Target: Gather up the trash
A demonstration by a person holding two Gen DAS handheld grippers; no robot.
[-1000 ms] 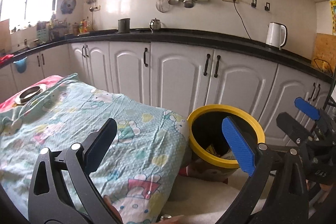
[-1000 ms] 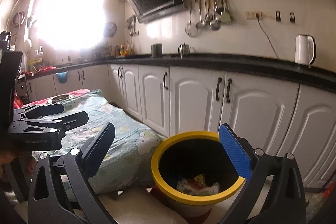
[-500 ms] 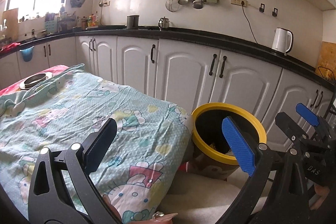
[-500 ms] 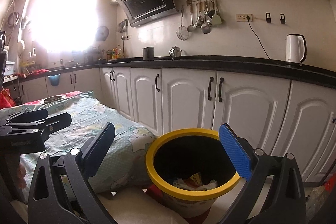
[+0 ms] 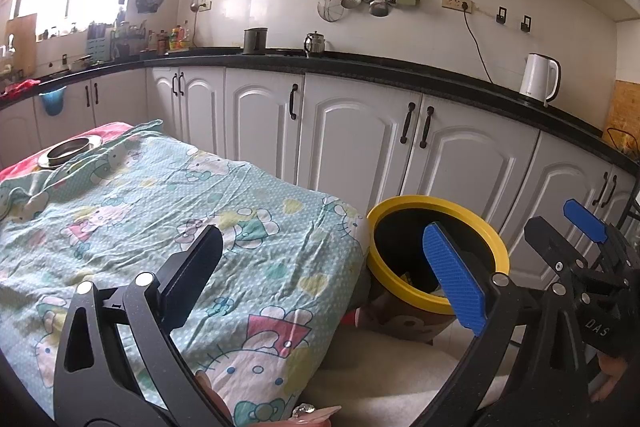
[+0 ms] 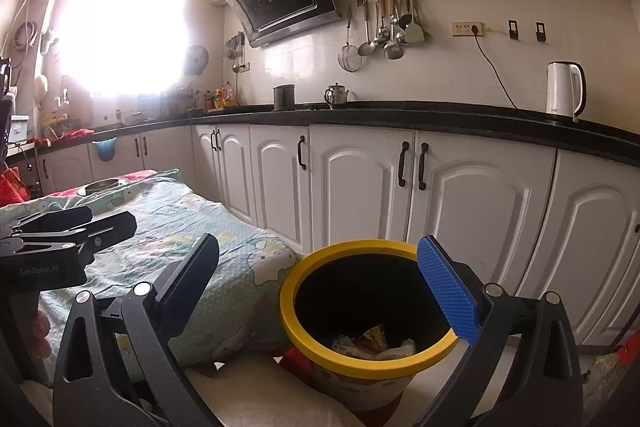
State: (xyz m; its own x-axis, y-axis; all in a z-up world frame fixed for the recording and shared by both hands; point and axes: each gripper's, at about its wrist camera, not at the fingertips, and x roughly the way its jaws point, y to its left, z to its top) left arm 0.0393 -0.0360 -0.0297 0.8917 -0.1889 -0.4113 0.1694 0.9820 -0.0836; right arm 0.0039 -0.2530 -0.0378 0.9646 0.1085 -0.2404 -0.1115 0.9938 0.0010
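A trash bin with a yellow rim (image 6: 308, 327) stands on the floor by the table's corner; it also shows in the left wrist view (image 5: 492, 243). Crumpled wrappers (image 6: 372, 345) lie at its bottom. My left gripper (image 5: 320, 271) is open and empty above the table's near end. My right gripper (image 6: 320, 279) is open and empty, held above and in front of the bin. The right gripper shows at the right edge of the left wrist view (image 5: 576, 239); the left one shows at the left of the right wrist view (image 6: 64, 239).
A table under a cartoon-print cloth (image 5: 160, 211) fills the left side, with a metal dish (image 5: 70, 150) at its far end. White cabinets (image 6: 472, 203) under a black counter run behind. A white kettle (image 6: 564, 89) stands on the counter.
Both grippers have lifted and pulled back a little from the bin, so the views sit higher. Both stay open and empty.
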